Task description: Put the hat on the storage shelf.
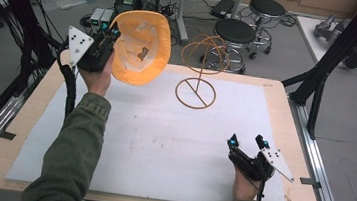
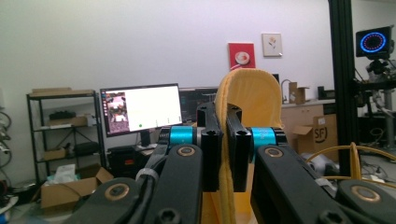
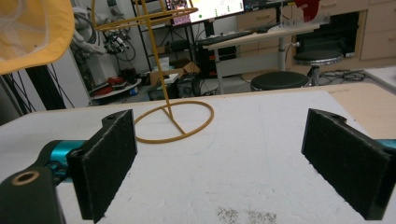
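Pinching yellow cap (image 1: 141,51) brim, left fingers (image 2: 211,140) closed, right fingers (image 3: 109,158) wide apart

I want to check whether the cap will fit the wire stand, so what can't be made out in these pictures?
- Orange cap: high view shows its inside; the outer face is turned away. In the left gripper view, the left gripper covers its lower edge.
- Wire stand: in the right gripper view its head is cut off by the top edge; in the high view thin wires blur against a stool.
- Right gripper: open on the white mat, nothing between its jaws.
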A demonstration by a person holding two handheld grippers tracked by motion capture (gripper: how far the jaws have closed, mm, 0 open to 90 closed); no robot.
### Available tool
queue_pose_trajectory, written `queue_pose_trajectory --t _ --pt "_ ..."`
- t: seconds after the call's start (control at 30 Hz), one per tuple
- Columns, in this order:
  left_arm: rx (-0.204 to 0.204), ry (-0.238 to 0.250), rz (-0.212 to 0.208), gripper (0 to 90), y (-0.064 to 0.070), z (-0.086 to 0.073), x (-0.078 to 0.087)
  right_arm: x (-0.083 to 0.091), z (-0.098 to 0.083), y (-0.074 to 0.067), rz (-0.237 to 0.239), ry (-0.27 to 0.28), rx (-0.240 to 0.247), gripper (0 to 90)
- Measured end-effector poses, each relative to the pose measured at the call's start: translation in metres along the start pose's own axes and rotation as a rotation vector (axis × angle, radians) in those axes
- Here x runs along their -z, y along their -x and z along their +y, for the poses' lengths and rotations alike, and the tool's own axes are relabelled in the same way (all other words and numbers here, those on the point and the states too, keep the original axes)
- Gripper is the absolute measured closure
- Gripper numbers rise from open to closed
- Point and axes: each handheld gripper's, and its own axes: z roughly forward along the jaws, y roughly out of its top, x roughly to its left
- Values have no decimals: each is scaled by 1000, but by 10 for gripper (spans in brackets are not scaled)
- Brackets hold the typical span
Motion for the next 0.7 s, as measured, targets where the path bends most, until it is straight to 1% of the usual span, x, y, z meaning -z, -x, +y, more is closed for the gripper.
queue_pose_trajectory --t 0.03,0.13,0.23,0.3,0.33,0.37,0.4,0.43,0.53,0.57,0.63,0.7 --pt "-4 -5 -3 867 0 -1 -4 0 0 0 -2 -1 -4 92" --pt "3 -17 -2 867 0 -2 -18 2 1 1 -14 9 -6 92" --pt "-7 -18 -1 867 2 -3 -30 4 1 1 -20 14 -4 92" --pt "-6 -15 0 867 4 -4 -37 5 2 1 -23 23 14 92" --pt "-4 -16 -2 867 5 -5 -40 6 2 0 -27 25 14 92" --pt "0 -6 -3 867 6 -6 -43 6 2 0 -27 28 21 92" --pt "4 -2 -6 866 7 -7 -45 7 2 0 -29 26 16 92" --pt "2 2 -11 866 8 -8 -48 7 2 0 -32 30 21 92" --pt "-24 -14 -22 867 14 -10 -58 8 2 1 -41 39 32 92" --pt "-27 -14 -23 866 15 -10 -60 8 2 0 -41 37 25 92" --pt "-44 -15 -25 866 21 -8 -68 8 2 0 -45 35 22 92" --pt "-52 -15 -30 867 25 -4 -75 9 2 0 -50 38 22 93"
